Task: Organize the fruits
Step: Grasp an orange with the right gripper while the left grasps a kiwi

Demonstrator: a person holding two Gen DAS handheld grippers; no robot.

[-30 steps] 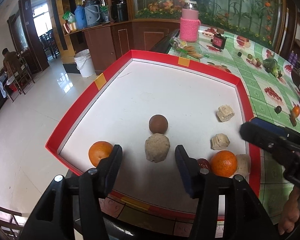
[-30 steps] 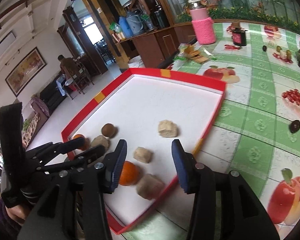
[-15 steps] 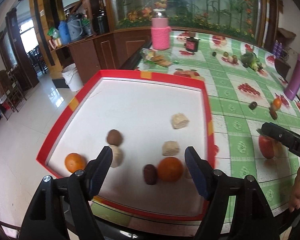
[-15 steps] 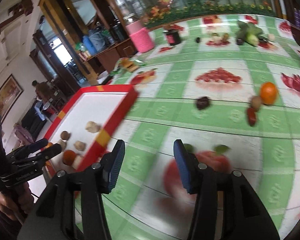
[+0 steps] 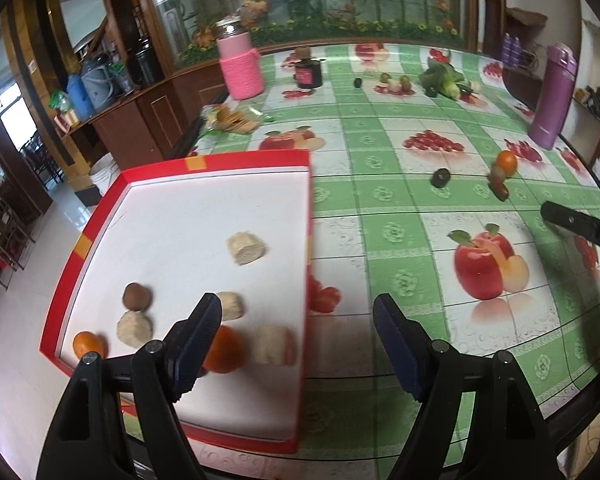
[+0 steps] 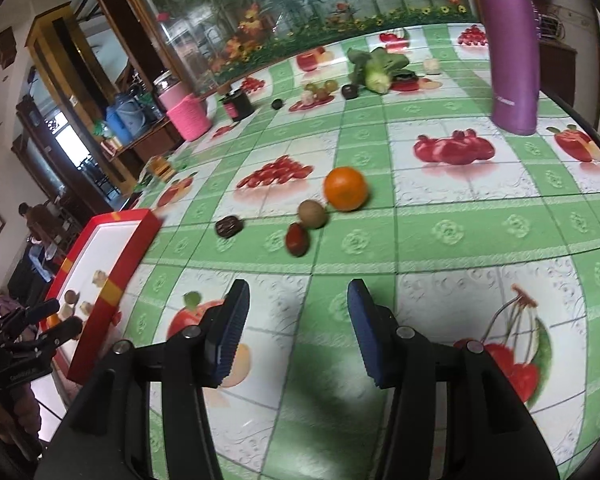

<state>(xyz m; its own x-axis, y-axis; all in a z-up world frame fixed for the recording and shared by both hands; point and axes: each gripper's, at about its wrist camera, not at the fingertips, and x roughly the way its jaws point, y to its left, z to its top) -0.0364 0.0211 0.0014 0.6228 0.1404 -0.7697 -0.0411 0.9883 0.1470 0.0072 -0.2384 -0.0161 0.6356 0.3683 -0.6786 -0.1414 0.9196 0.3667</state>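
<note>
Right wrist view showed the red-rimmed tray (image 6: pixel 112 258) as the landmark, with its white floor already holding a share of the fruit: in the left wrist view two oranges (image 5: pixel 224 350) (image 5: pixel 88 345), a brown round fruit (image 5: pixel 137 297) and several pale lumps (image 5: pixel 246 247) lay inside it. By my reading the job was partly done. Left to gather, well to the right of the tray on the green checked tablecloth (image 6: pixel 439 232), were a loose orange (image 6: pixel 345 188), a greenish-brown fruit (image 6: pixel 311 213) touching it, a red fruit (image 6: pixel 297 239) just below, and a dark wrinkled fruit (image 6: pixel 228 227) nearest the tray (more small items sat far back, too small to name).

Both tools were released and carried nothing: the right gripper (image 6: pixel 296 332) hung with jaws apart short of the cluster, and the left gripper (image 5: pixel 298 344) stood spread over the tray's right rim.

Between the tray and the cluster the cloth lay bare, so the approach looked free. The purple bottle (image 6: pixel 513 48) stood well beyond the cluster. The tray's raised rim was the one edge a carried fruit would need to pass over.
</note>
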